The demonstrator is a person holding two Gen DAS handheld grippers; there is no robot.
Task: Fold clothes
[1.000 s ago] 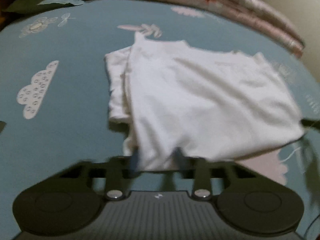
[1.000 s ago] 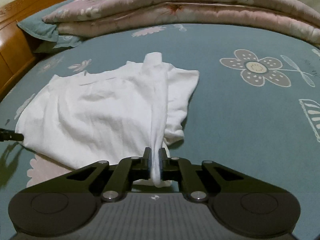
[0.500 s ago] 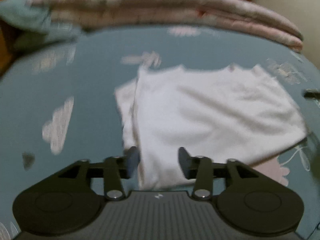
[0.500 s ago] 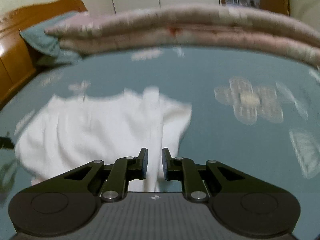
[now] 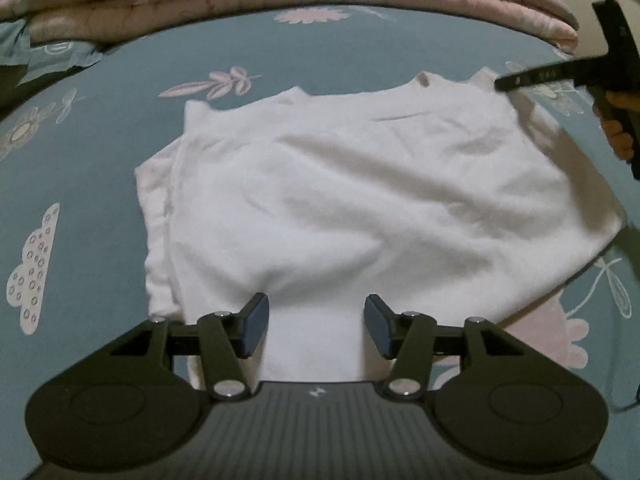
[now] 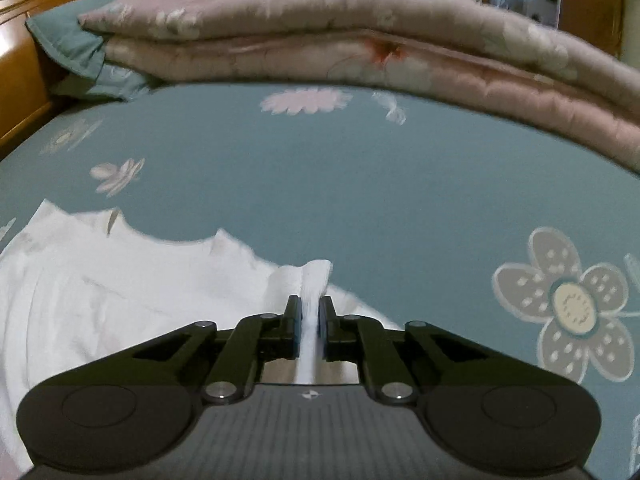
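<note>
Here: one white shirt [image 5: 360, 208] on the bedsheet [image 6: 360, 184]; one folded quilt [image 6: 320, 48] behind. My left gripper [image 5: 316, 326] spread, empty; right gripper [image 6: 309, 322] pinching the shirt's edge.

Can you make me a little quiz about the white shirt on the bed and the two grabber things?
1. True or false: the right gripper is pinching a bit of the white shirt.
2. Is anything squeezed between the left gripper's fingers? A) the shirt B) the pink quilt C) nothing
3. What lies folded at the far edge of the bed sheet?

Key: 1 true. 2 C; its fingers stand apart over the shirt's near edge. 3 the pink quilt.
</note>
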